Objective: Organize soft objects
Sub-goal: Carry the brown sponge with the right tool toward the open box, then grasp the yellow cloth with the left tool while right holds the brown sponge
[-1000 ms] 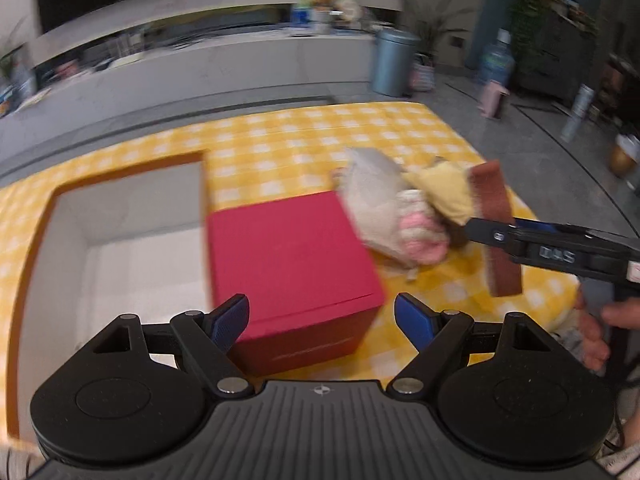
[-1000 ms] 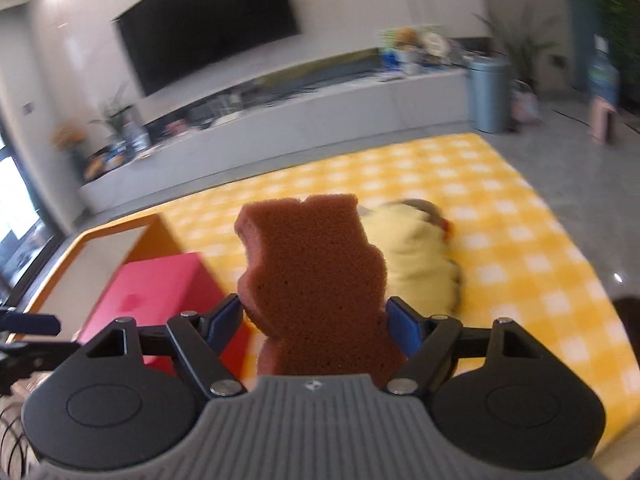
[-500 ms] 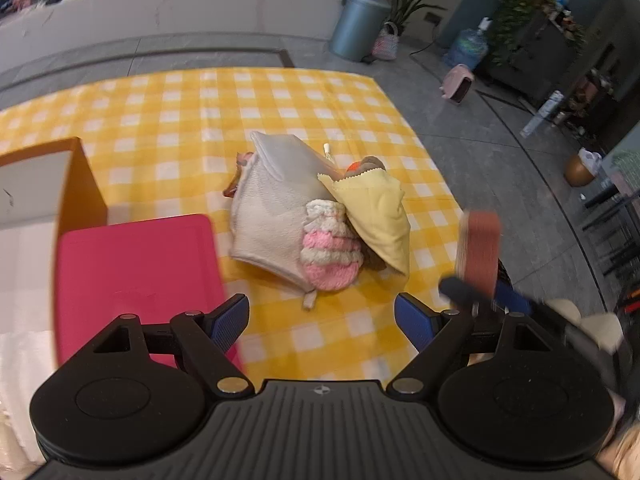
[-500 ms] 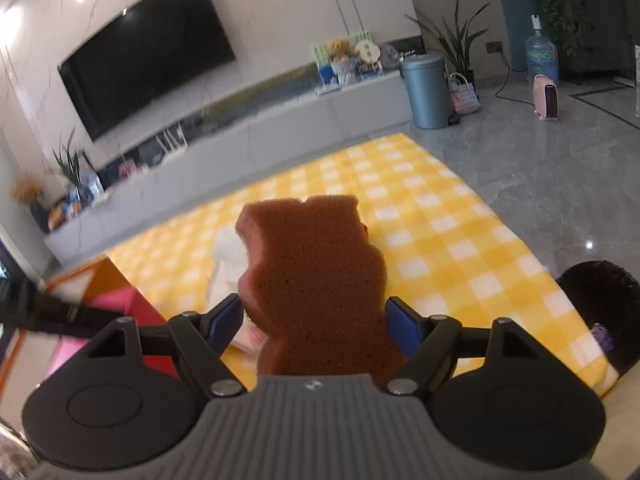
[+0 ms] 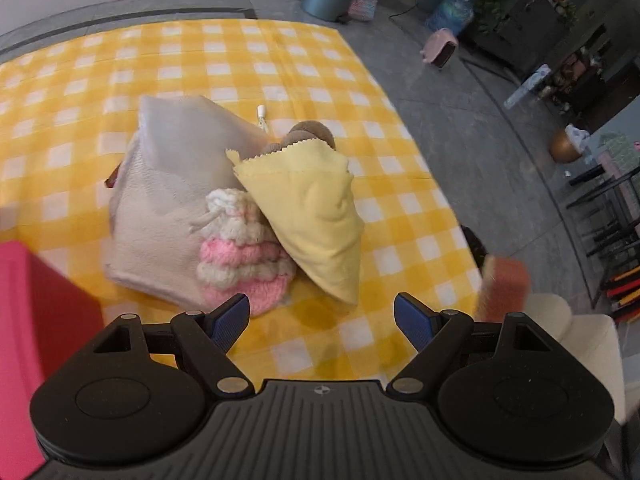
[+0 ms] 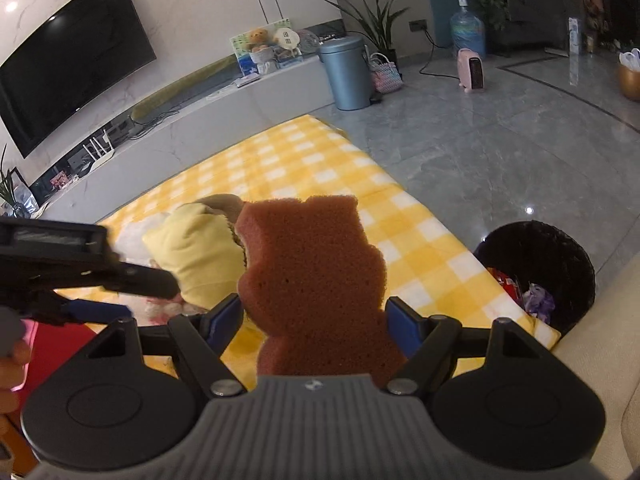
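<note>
My right gripper is shut on a brown bear-shaped sponge, held upright above the table's near right edge; the sponge also shows blurred in the left wrist view. My left gripper is open and empty, just in front of a pile of soft things: a beige cloth pouch, a pink and white knitted piece, a yellow cloth and a brown plush part under it. The pile lies on the yellow checked tablecloth. The left gripper shows at the left of the right wrist view.
A red box stands at the left, close to my left gripper. A black waste bin stands on the floor off the table's right edge. A cream sofa is at the near right.
My left gripper has swung right and closer to the pile; the white tray has left its view. My right gripper has pulled back and turned right with the sponge.
</note>
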A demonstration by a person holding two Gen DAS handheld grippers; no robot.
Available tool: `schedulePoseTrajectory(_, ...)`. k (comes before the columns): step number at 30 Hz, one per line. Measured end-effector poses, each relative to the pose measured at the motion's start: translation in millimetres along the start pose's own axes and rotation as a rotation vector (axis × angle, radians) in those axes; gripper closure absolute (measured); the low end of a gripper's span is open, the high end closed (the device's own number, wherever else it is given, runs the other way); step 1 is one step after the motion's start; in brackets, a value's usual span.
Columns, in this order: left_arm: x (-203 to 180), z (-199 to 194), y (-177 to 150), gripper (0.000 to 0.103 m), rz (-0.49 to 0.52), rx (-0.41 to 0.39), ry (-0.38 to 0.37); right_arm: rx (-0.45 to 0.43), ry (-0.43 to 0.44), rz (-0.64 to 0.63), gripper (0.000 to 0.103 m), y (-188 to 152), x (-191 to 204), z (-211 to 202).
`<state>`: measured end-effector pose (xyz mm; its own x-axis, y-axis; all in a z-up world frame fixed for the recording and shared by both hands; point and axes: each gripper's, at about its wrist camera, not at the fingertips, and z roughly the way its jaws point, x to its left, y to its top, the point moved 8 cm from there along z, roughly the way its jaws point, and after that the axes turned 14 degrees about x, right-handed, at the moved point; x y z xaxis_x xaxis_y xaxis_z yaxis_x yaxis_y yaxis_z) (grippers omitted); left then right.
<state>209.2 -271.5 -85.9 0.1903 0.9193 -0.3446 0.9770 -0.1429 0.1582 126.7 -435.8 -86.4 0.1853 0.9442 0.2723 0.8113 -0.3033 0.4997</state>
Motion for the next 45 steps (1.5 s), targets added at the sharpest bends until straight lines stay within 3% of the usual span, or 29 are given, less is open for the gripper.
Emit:
schedulePoseTrajectory(3, 0, 6, 10, 0.007, -0.023, -0.027, 0.014, 0.008, 0.000, -0.008, 0.027, -1, -1, 2)
schedulePoseTrajectory(5, 1, 9, 16, 0.012, -0.027, -0.032, 0.024, 0.015, 0.004, -0.007, 0.026, -1, 0, 4)
schedulePoseTrajectory(9, 7, 15, 24, 0.047, -0.034, 0.011, 0.070, 0.022, 0.007, -0.017, 0.026, -1, 0, 9)
schedulePoseTrajectory(11, 7, 14, 23, 0.056, 0.008, 0.029, 0.092, 0.028, 0.008, -0.015, 0.026, -1, 0, 11)
schedulePoseTrajectory(13, 6, 8, 18, 0.077, 0.064, 0.023, 0.123, 0.032, 0.006, -0.010, 0.026, -1, -1, 12)
schedulePoseTrajectory(17, 0, -15, 1, 0.095, 0.153, -0.042, 0.150, 0.054, 0.011, -0.006, 0.026, -2, -1, 18)
schedulePoseTrajectory(21, -4, -45, -24, 0.099, 0.247, -0.087, 0.188, 0.062, 0.010, -0.007, 0.026, -3, 0, 19)
schedulePoseTrajectory(29, 14, -72, -66, 0.098, 0.298, -0.076, 0.284, 0.069, -0.005, -0.022, 0.026, -3, 2, 20)
schedulePoseTrajectory(31, 12, -69, -63, 0.074, 0.289, -0.065, 0.282, 0.067, -0.008, -0.027, 0.026, -3, 4, 19)
schedulePoseTrajectory(33, 6, -64, -57, 0.060, 0.284, -0.076, 0.232, 0.066, -0.004, -0.030, 0.026, -4, 5, 19)
schedulePoseTrajectory(38, -9, -34, -28, 0.060, 0.250, -0.046, 0.120, 0.073, 0.010, -0.044, 0.026, -4, 7, 21)
schedulePoseTrajectory(45, -8, -9, 10, 0.060, 0.183, -0.064, 0.146, 0.079, 0.018, -0.041, 0.026, -4, 7, 24)
